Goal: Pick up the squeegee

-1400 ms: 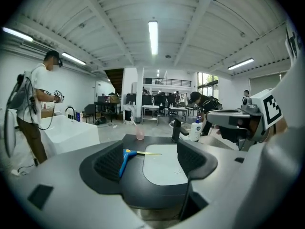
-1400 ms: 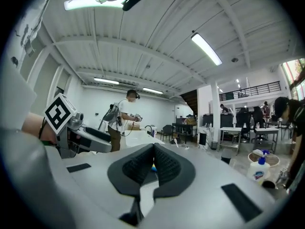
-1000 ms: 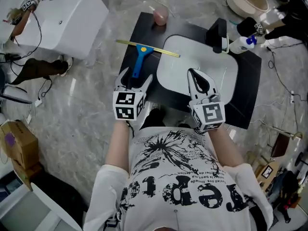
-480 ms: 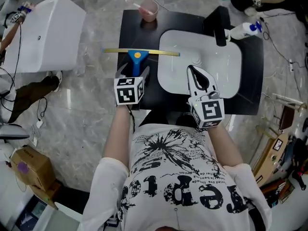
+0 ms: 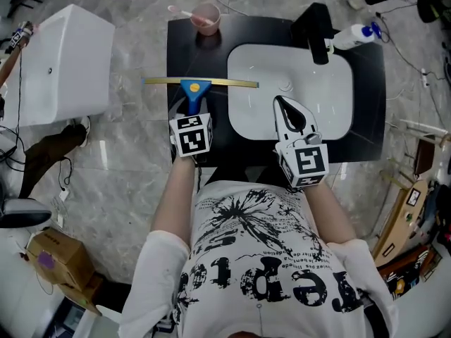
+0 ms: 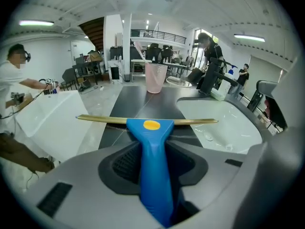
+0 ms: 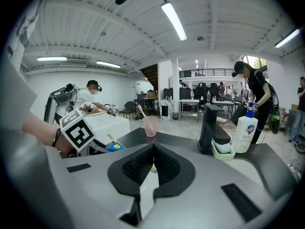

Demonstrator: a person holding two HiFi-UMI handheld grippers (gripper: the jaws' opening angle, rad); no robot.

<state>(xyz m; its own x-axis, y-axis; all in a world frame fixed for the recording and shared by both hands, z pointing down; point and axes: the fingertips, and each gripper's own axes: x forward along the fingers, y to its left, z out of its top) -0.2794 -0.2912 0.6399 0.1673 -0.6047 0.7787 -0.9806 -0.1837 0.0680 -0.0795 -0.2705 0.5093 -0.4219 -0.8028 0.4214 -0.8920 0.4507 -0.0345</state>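
Note:
The squeegee [image 5: 199, 84] lies on the black counter left of the sink, with a brass-coloured blade across and a blue handle [image 6: 153, 161] pointing toward me. My left gripper [image 5: 191, 111] is over that handle, its jaws closing, and the pads press on it from both sides [image 6: 155, 144]. My right gripper [image 5: 283, 105] hovers over the near part of the white sink basin, its jaws shut with nothing between them [image 7: 153, 149].
The white sink basin [image 5: 331, 111] is set in a black counter [image 5: 366, 139]. At the back stand a black faucet [image 5: 317, 30], a soap bottle [image 5: 350, 35] and a pink cup [image 5: 206, 17]. A white cabinet [image 5: 56, 62] stands at the left.
My left gripper has moved forward and down onto the blue handle, and its wide-open jaws have closed round it. My right gripper has sunk a little over the sink.

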